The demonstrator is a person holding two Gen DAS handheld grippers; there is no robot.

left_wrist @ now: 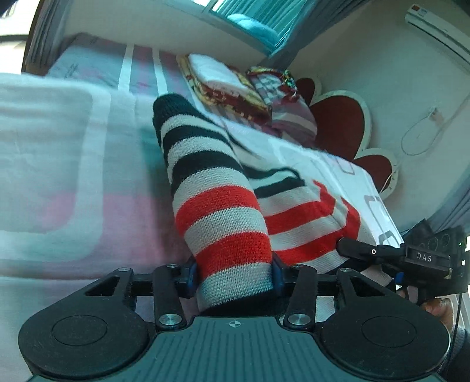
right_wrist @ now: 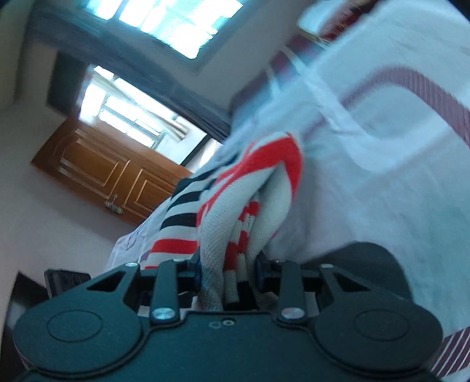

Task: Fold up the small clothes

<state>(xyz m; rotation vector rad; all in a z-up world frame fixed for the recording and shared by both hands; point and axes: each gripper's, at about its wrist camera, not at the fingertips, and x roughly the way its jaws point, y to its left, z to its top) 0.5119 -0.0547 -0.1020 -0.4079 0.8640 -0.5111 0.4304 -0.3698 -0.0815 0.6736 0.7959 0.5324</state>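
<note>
Striped garment point(left_wrist: 223, 223) is coarse knitted cloth; claw point(left_wrist: 233, 274) matt black plastic; door point(right_wrist: 102, 164) glossy wood.

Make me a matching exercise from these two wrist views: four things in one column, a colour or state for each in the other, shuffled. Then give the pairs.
Things
1. left gripper
2. right gripper
3. door
4. air conditioner

States
A. brown wood
B. white, high on the wall
C. clamped on a bunched edge of the striped sweater
D. clamped on the striped sleeve

Pairs: 1-D, 2-C, 3-A, 4-B
</note>
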